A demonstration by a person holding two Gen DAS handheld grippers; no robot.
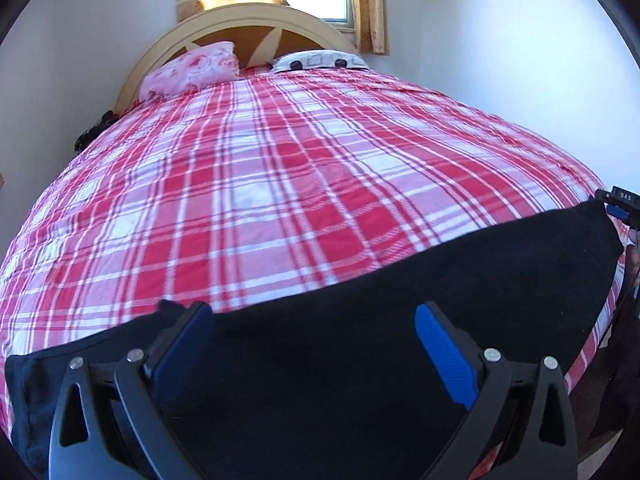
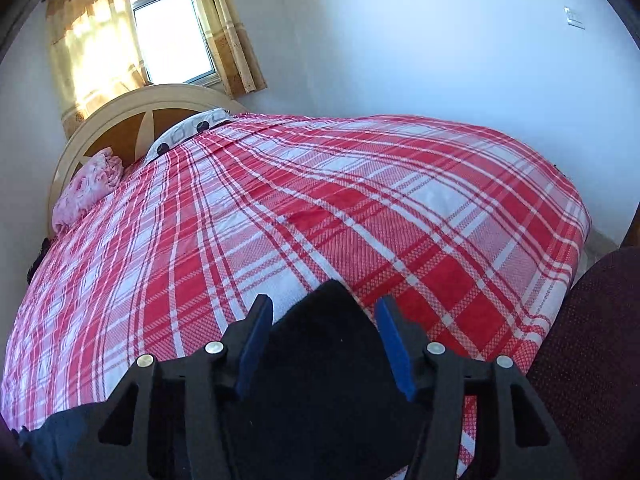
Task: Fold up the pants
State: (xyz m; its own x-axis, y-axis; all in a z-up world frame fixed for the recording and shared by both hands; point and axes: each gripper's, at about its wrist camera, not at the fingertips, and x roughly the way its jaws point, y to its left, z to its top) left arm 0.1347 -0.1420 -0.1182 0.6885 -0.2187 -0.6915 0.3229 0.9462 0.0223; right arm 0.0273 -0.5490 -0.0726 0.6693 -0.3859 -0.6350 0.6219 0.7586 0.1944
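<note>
Black pants (image 1: 360, 340) lie spread along the near edge of a bed with a red and white plaid cover (image 1: 280, 160). My left gripper (image 1: 314, 312) hovers over the cloth with its blue pads (image 1: 444, 356) far apart and nothing between them. At the pants' far right corner sits my right gripper (image 1: 608, 204). In the right wrist view that pointed corner of the pants (image 2: 332, 360) rises between the fingers of the right gripper (image 2: 324, 302). Its jaws stand partly apart, with the cloth filling much of the gap, and I see no pinch on it.
A pink flowered pillow (image 1: 188, 70) and a white patterned pillow (image 1: 320, 60) lie at the curved headboard (image 1: 240, 20), under a curtained window (image 2: 172, 32). White walls close in on both sides. Dark maroon dotted fabric (image 2: 592, 340) stands at the bed's right corner.
</note>
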